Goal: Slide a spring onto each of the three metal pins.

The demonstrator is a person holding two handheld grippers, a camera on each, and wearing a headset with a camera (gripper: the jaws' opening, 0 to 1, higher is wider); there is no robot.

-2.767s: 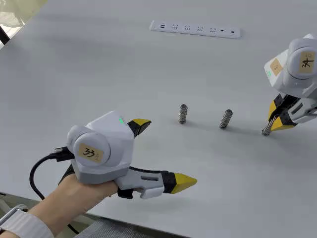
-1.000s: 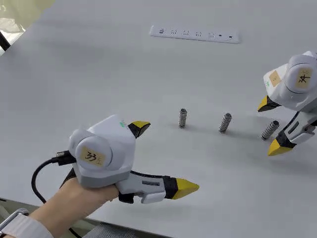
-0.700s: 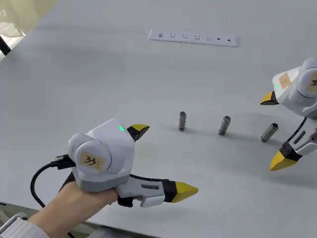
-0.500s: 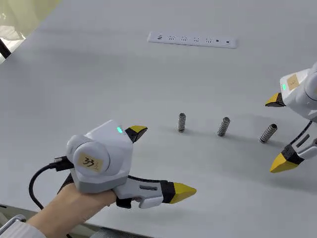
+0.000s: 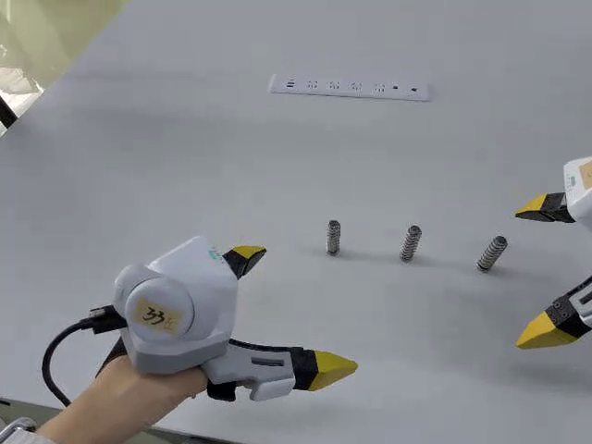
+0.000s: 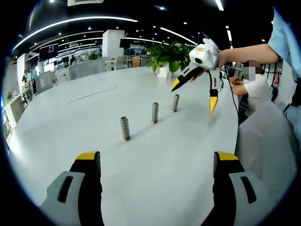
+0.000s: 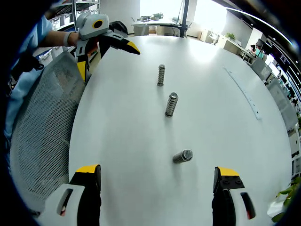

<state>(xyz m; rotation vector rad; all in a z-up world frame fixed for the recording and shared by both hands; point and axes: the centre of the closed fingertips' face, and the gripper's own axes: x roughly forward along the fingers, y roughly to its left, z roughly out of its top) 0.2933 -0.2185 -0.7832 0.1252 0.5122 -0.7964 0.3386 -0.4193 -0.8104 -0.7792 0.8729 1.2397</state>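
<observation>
Your right tongs (image 5: 535,274) have released the third spring (image 5: 492,253) and backed off, wide like your left tongs (image 5: 294,310); task looks done.

I seem to be working in an open-plan office: a big white table (image 5: 231,157) with a power strip (image 5: 349,88) at its far side, a mesh chair (image 7: 42,122) at its near edge, a potted plant (image 6: 165,52) beyond, rows of desks (image 6: 87,68) farther off, and long strip lights (image 6: 70,21) overhead.
</observation>
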